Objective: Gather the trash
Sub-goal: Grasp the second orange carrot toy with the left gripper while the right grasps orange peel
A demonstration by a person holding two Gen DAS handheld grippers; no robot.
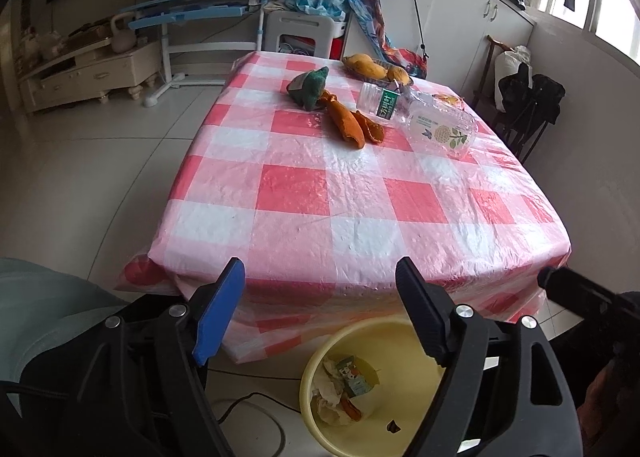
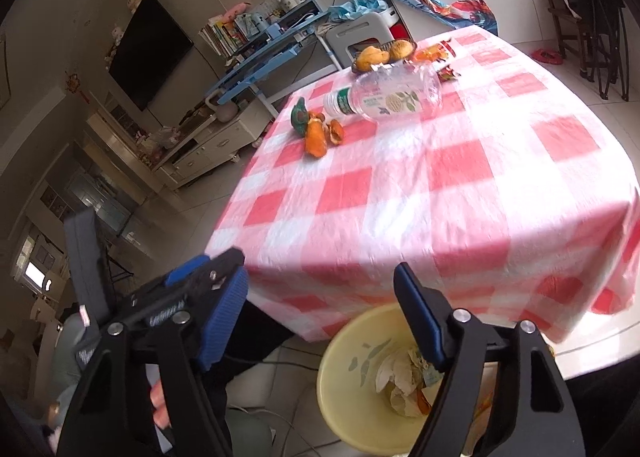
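Because the yellow bin (image 1: 384, 389) stands on the floor just below the near edge of the table (image 1: 360, 185), we keep both claws above it, where anything let go would drop straight in. Our left gripper (image 1: 320, 313) and right gripper (image 2: 320, 317) both stand wide apart with nothing between their pads. The bin already holds crumpled paper, a small carton and some peel. The rest of the trash waits at the far end of the checked cloth: orange peel (image 1: 352, 123), a green wrapper (image 1: 310, 89) and clear plastic bottles (image 1: 424, 119) lying on their sides. The left view shows windows and cupboards; only the right shows the television (image 2: 150, 53) and fingertips (image 2: 160, 405) on the other handle.
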